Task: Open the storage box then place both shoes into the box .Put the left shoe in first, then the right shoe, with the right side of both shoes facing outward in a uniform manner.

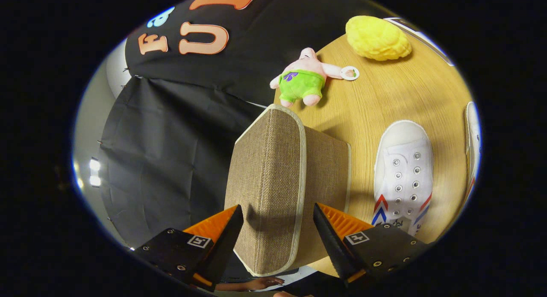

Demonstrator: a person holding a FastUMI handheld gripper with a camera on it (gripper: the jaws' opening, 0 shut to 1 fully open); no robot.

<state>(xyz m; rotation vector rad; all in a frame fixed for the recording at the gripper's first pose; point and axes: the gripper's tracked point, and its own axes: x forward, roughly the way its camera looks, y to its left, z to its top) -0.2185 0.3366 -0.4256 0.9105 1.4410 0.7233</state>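
The storage box (273,173) is brown woven fabric with cream trim and its lid is down. It stands at the edge of the round wooden table (367,104). My gripper (277,209) is open, its fingers spread wide just above the box's near end, one on each side of the lid's trimmed edge. A finger's shadow falls on the fabric. To the right of the box lies a white sneaker (404,173) with red and blue chevrons, its toe pointing away from me. Part of the second white shoe (472,143) shows farther right.
A pink plush toy in green shorts (303,79) lies on the table just beyond the box. A yellow plush lump (376,37) sits farther back. Black cloth hangs left of the table. A person's hand (260,283) shows below the box, near the fingers.
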